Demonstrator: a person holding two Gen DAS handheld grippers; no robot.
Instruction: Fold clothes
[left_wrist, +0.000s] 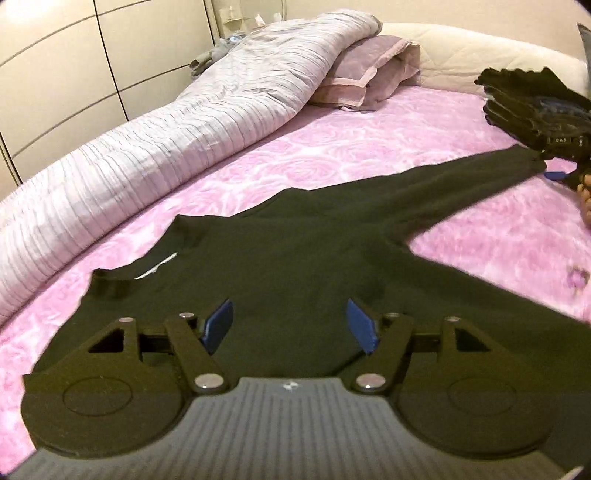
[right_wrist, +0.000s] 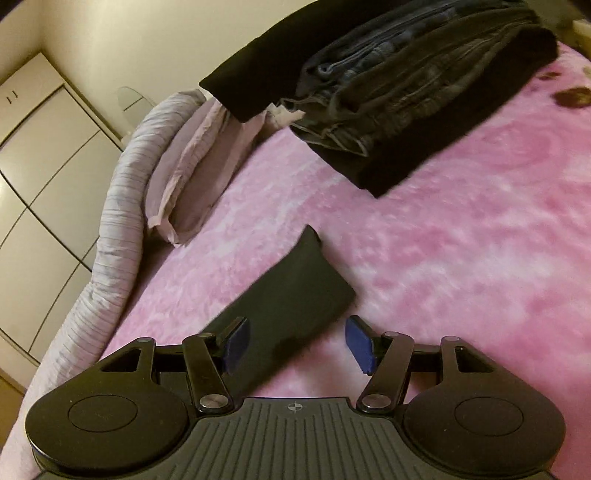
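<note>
Jaws of both grippers spread over soft dark sweater (left_wrist: 295, 254), fuzzy pink blanket (right_wrist: 461, 258).

Left gripper (left_wrist: 291, 325) over dark sweater (left_wrist: 295, 266), blue pads (left_wrist: 218, 325) spread wide, nothing between them. Sweater lies flat on pink bedspread (left_wrist: 369, 147), collar (left_wrist: 147, 258) at left with a white label showing. One sleeve (left_wrist: 461, 177) stretches out to the far right, its cuff meeting the right gripper (left_wrist: 557, 176) at frame edge; grip state unclear. Folded dark clothes (left_wrist: 532, 110) stacked just beyond. Striped quilt (left_wrist: 166, 122) bunched along left side, pillow (left_wrist: 369, 74) at head, wardrobe (left_wrist: 74, 55) behind.
</note>
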